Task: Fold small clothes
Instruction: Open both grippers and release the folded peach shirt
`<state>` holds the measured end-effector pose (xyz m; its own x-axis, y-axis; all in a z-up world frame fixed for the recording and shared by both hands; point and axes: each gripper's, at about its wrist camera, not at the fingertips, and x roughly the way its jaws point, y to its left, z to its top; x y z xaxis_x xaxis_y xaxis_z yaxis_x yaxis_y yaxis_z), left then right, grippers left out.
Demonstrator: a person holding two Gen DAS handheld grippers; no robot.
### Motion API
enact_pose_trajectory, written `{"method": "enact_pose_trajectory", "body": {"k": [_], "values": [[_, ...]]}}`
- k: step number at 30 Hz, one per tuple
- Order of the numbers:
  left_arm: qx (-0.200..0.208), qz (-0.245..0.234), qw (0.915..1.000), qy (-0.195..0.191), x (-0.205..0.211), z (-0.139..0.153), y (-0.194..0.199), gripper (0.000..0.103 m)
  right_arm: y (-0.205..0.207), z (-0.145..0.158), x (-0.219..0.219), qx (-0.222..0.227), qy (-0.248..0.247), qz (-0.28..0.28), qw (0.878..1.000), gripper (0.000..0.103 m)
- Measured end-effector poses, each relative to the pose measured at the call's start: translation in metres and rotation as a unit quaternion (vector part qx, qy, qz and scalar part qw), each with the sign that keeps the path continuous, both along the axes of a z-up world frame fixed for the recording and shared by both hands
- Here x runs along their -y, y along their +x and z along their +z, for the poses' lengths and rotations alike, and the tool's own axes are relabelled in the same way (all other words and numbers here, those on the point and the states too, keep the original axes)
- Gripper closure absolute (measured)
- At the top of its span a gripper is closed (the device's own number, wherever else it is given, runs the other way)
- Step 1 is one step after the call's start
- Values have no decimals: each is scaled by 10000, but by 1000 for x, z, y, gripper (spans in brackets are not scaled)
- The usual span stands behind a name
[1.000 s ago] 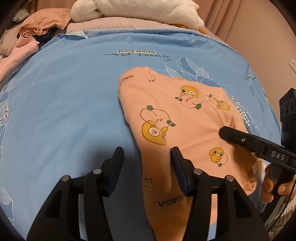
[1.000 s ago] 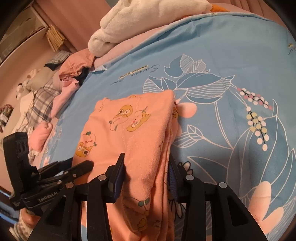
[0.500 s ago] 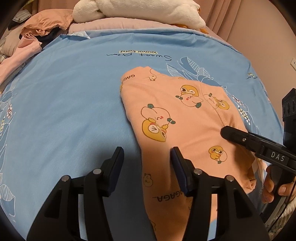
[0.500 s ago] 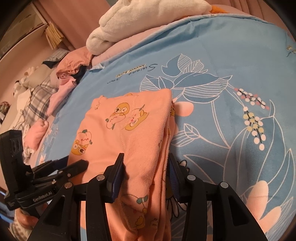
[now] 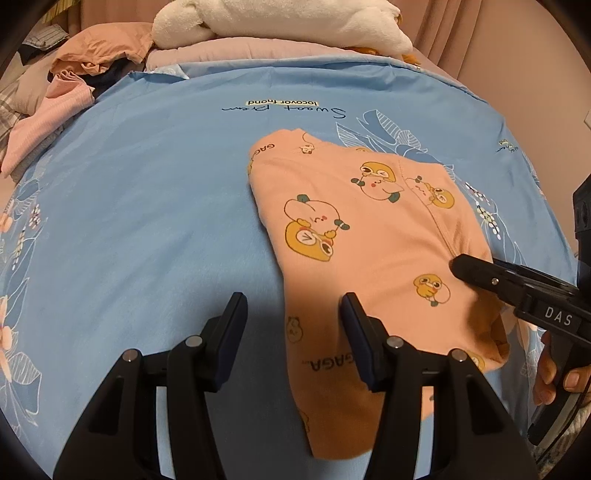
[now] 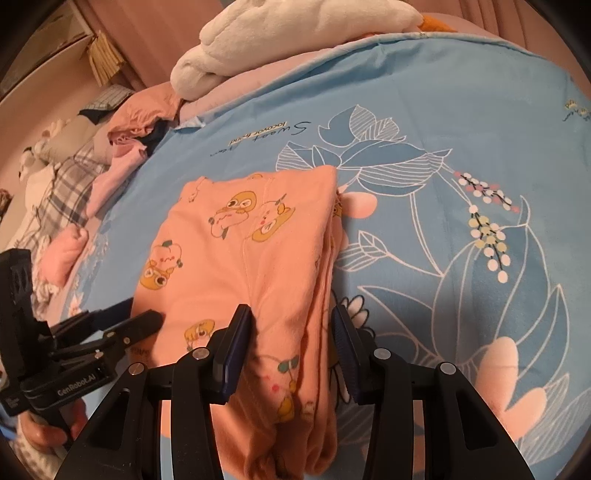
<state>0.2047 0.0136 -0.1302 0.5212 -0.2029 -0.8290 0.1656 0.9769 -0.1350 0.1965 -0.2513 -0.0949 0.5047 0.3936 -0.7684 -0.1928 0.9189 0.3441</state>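
A small peach garment with cartoon prints point(image 5: 369, 243) lies folded on the blue bedsheet point(image 5: 147, 206); it also shows in the right wrist view point(image 6: 236, 258). My left gripper point(image 5: 293, 325) is open, its jaws set astride the garment's near left edge, low over the cloth. My right gripper point(image 6: 291, 336) is open, with the garment's near right edge bunched up between its jaws. The right gripper also shows in the left wrist view point(image 5: 480, 273), resting at the garment's right side. The left gripper shows in the right wrist view point(image 6: 140, 321) at the garment's left side.
A white fluffy blanket point(image 5: 280, 18) lies on a pink quilt at the head of the bed. A heap of pink and dark clothes point(image 5: 62, 85) sits at the far left, seen also in the right wrist view point(image 6: 122, 140). A wall stands at the right.
Both grippers stay open around the garment's near edges. The views have shifted slightly, and the garment sits a little flatter and farther from the left gripper.
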Motion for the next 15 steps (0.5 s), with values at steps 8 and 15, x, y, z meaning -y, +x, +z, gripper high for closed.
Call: {"method": "enact_pose_trajectory", "body": {"k": [8, 15], "values": [[107, 42, 9998, 158, 4, 13, -17, 49, -23, 15, 1, 169, -193, -7, 9997, 59], [265, 79, 9995, 149, 8, 30, -34, 40, -42, 30, 2, 350, -236, 2, 9991, 52]]}}
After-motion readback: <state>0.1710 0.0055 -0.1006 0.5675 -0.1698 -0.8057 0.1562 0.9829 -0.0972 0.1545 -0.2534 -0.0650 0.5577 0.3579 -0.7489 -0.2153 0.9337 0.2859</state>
